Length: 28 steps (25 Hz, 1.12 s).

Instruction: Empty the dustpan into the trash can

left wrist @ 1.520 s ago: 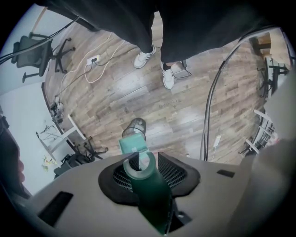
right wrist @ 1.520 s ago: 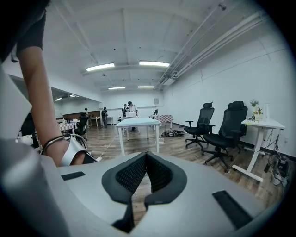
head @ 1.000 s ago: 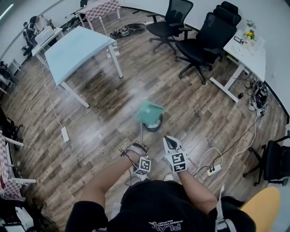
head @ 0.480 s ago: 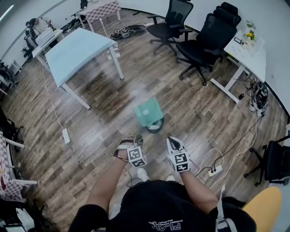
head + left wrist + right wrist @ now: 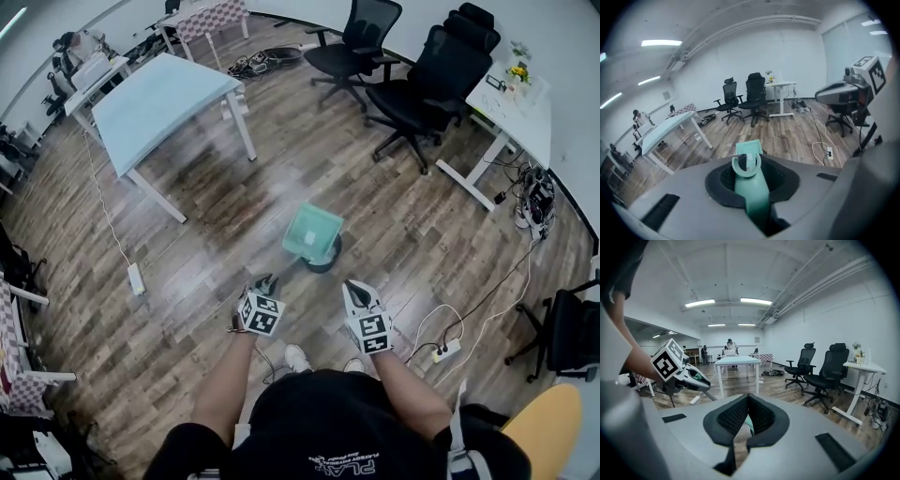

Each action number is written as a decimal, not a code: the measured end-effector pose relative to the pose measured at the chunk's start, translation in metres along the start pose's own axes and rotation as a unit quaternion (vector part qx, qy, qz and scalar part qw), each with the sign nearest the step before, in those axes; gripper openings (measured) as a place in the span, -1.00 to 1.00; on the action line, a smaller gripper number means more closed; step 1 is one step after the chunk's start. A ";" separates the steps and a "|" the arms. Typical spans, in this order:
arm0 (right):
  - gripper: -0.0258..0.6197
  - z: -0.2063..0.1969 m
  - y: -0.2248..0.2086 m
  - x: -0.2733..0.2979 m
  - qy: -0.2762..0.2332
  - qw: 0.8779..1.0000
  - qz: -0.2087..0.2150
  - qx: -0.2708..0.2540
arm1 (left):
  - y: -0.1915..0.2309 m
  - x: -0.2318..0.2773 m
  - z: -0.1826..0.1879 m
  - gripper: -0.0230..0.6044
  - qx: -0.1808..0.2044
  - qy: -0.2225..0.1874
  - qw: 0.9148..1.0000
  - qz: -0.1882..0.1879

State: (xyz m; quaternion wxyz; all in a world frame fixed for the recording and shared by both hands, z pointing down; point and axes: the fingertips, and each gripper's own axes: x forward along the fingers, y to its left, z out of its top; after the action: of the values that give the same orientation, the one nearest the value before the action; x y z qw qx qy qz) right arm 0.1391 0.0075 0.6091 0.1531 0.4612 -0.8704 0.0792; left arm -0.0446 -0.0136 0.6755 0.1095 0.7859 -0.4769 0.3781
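Left gripper (image 5: 265,283) has rolled and shifted left, jaws just closing, clamped on dustpan (image 5: 312,232) handle. Pan now faces up over trash can (image 5: 328,261), long axis running back toward the person. Right gripper (image 5: 352,291) pressed together, empty.

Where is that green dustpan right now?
Middle of the head view: the dustpan hangs over the black trash can, its handle clamped in the left gripper.

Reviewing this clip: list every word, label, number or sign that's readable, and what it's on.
"PLA": white print on the black shirt, cut off by the picture's edge.
Smaller line above it: too blurred to read.
Marker cubes on left gripper and right gripper: square patterns, no words.
Nothing else readable.
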 end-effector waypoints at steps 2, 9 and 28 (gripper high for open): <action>-0.85 0.000 0.001 0.003 0.003 1.000 -0.001 -0.002 | 0.008 -0.004 -0.001 -0.68 -0.030 -0.007 1.000 0.004; -0.85 0.011 0.017 0.025 0.005 1.000 -0.001 -0.012 | 0.049 -0.022 -0.010 -0.68 -0.115 -0.032 0.992 0.034; -0.85 0.050 0.090 0.103 0.003 0.999 0.033 -0.039 | 0.158 -0.040 -0.081 -0.69 -0.205 -0.018 0.975 0.081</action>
State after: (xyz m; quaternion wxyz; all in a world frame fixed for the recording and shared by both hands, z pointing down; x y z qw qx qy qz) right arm 0.0002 -0.0361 0.5974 0.1706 0.4262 -0.8869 0.0515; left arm -0.2259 -0.0259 0.6738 0.2284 0.7121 -0.6083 0.2660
